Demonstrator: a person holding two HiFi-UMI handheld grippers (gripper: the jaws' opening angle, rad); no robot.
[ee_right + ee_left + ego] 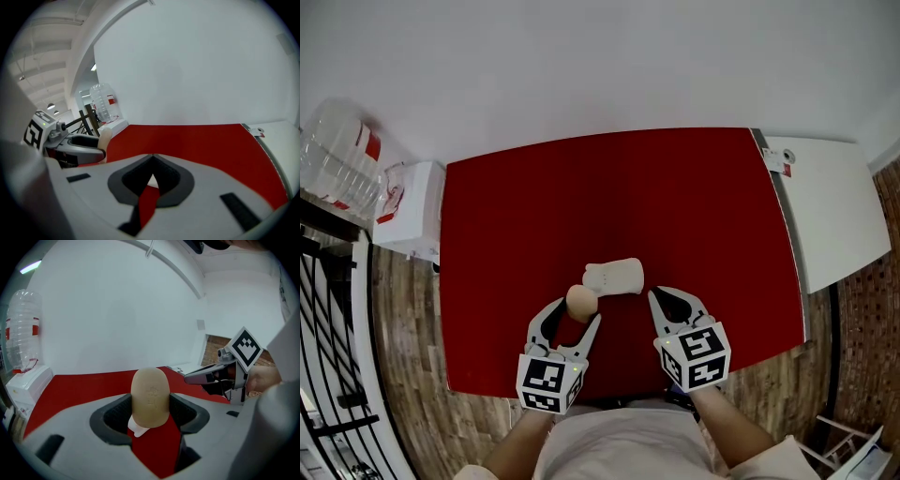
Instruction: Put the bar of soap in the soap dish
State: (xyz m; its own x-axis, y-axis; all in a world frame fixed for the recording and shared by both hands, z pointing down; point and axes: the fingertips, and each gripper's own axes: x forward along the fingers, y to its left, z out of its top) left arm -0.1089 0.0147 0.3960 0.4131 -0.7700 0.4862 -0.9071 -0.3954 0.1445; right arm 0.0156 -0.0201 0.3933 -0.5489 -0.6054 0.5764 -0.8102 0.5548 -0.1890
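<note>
A tan oval bar of soap (580,301) stands upright between the jaws of my left gripper (578,312), which is shut on it just above the red table (609,197). In the left gripper view the soap (150,397) fills the gap between the dark pads (116,414). The white soap dish (615,277) lies on the table just beyond and to the right of the soap; a white sliver of the dish (138,430) shows under the bar. My right gripper (655,294) hovers right of the dish, its jaw tips touching and nothing between them (152,158).
A white box (411,211) and a clear water bottle (337,155) sit off the table's left edge. A white panel (830,211) adjoins the right edge. Black metal railing (328,309) stands at far left over the wooden floor.
</note>
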